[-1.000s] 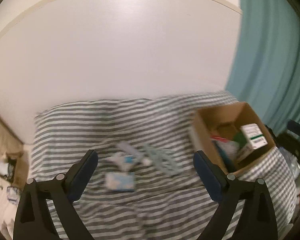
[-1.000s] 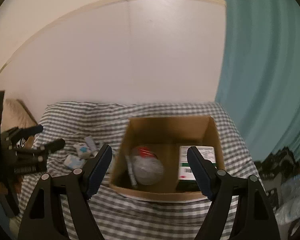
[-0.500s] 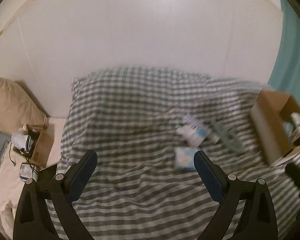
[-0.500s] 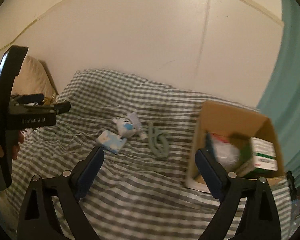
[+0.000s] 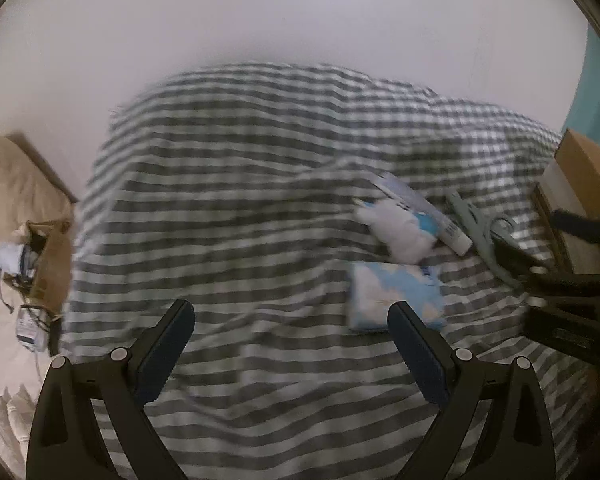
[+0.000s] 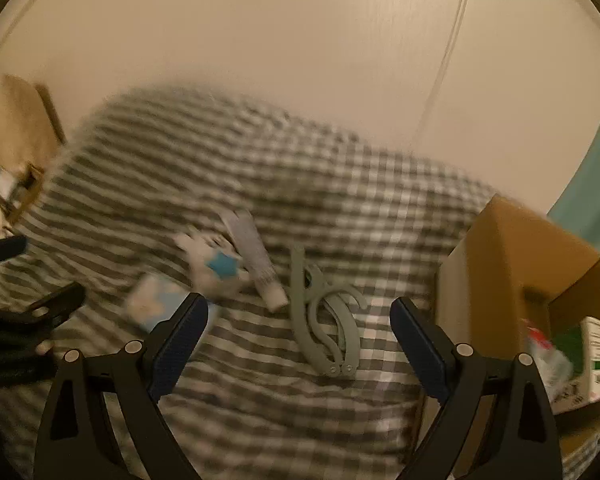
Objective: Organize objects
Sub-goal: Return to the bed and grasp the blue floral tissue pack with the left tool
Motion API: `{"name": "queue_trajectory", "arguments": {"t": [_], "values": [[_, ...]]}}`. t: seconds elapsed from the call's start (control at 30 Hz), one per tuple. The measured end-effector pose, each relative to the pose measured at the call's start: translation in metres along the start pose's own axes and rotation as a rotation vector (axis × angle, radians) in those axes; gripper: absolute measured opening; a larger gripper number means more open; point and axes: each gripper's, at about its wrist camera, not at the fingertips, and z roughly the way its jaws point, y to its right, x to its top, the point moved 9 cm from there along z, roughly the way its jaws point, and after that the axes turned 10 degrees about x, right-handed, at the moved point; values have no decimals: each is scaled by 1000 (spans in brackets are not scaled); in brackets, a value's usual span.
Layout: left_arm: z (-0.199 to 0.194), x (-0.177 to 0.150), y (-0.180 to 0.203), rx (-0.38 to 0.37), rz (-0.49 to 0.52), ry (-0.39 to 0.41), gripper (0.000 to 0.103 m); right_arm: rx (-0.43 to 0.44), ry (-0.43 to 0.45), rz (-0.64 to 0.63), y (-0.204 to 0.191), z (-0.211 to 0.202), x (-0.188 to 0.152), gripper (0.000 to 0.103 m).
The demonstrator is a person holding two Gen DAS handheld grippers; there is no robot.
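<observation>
Both the left gripper (image 5: 291,334) and right gripper (image 6: 299,330) are held wide, empty. A grey folding hanger (image 6: 326,320) lies between the right fingers; the blurred tissue pack (image 5: 396,294) is partly hidden behind the left gripper's right finger.

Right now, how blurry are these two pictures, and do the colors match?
Left wrist view: motion blur smears the bedspread and tissue pack, tone cool grey. Right wrist view: also smeared, though the hanger reads fairly well; tint warm yellowish, dimmer. Both fisheye-bent.

hanger (image 6: 327,322) left of box (image 6: 512,276); tube (image 6: 256,264) left of hanger
</observation>
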Motion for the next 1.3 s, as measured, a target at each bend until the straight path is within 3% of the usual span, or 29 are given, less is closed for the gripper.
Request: {"name": "queue_trajectory", "arguments": {"t": [0.13,0.27,0.37,0.57,0.7,0.83,0.9,1.3], "values": [[15,-2,37,-34,64,-39,100,42,-91,57,16,33,-13,85],[33,-10,66,-48,149,-84,100,51,-92,61,20,34,-14,84],[45,-9,76,-89,137,-120,100,59,-96,69,22,38,-15,82],[56,1,85,-148,121,-118,100,78,-96,100,27,39,-18,75],[57,-4,94,-169,156,-121,93,76,-106,110,31,42,-17,73],[57,-5,84,-202,99,-121,80,90,-155,132,35,52,-24,73],[51,-5,78,-231,63,-110,80,101,-173,148,37,57,-27,73],[17,0,25,-220,-98,-52,79,58,-230,112,39,80,-34,73]]}}
